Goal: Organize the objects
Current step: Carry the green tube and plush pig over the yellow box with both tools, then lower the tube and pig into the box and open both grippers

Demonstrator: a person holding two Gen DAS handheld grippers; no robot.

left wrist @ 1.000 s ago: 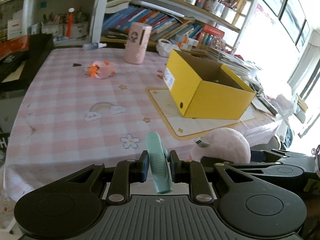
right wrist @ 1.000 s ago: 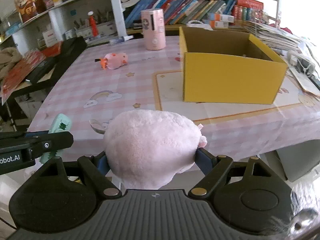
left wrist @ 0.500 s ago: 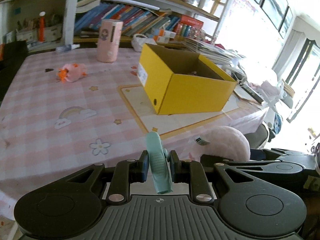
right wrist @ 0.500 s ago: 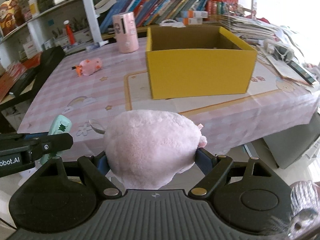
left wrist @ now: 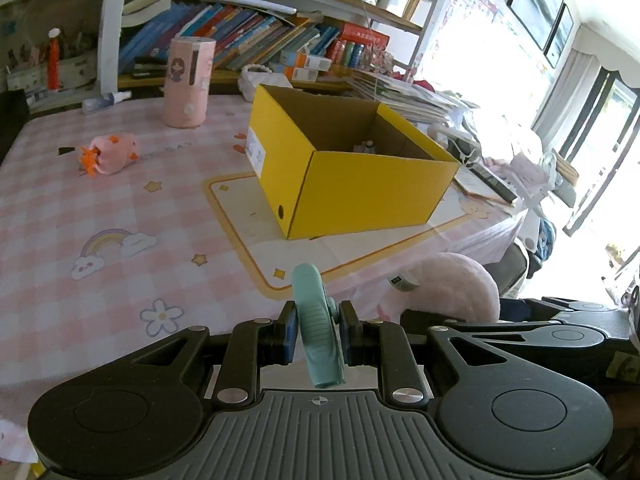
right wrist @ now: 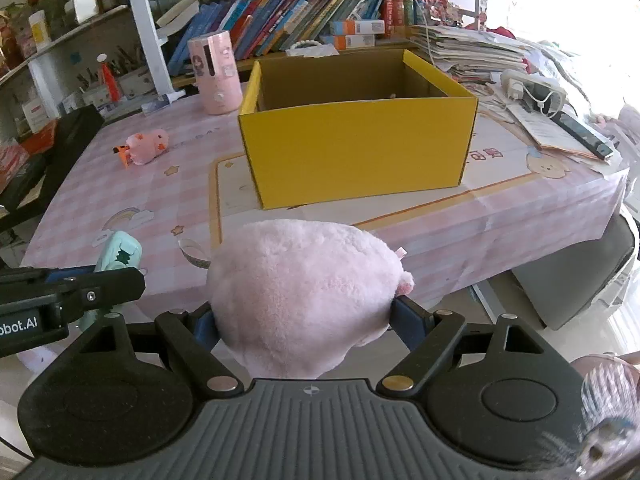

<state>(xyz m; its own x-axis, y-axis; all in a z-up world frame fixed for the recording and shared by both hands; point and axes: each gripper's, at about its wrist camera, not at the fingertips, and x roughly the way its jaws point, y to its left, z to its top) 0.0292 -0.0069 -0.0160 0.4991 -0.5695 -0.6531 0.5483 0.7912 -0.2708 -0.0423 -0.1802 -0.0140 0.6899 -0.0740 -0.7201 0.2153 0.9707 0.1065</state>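
Observation:
My left gripper (left wrist: 318, 330) is shut on a teal paper punch (left wrist: 316, 320), held over the table's near edge; the punch also shows in the right wrist view (right wrist: 120, 256). My right gripper (right wrist: 304, 320) is shut on a large pink plush toy (right wrist: 304, 292), which also shows in the left wrist view (left wrist: 452, 284). An open yellow box (right wrist: 360, 148) stands on a cream mat ahead, with something small inside at the back (left wrist: 366, 146). A small pink plush with orange fins (left wrist: 112, 152) lies at the far left of the table.
A pink cylinder container (left wrist: 187, 82) stands behind the box. Bookshelves (left wrist: 260, 40) line the far side. Papers and a power strip (right wrist: 536, 92) pile up right of the box. A black case (right wrist: 48, 148) sits off the left edge. The table has a pink checked cloth (left wrist: 80, 208).
Both grippers have moved closer to the table and turned toward the yellow box, which now looks larger and more centred. Both grips are unchanged.

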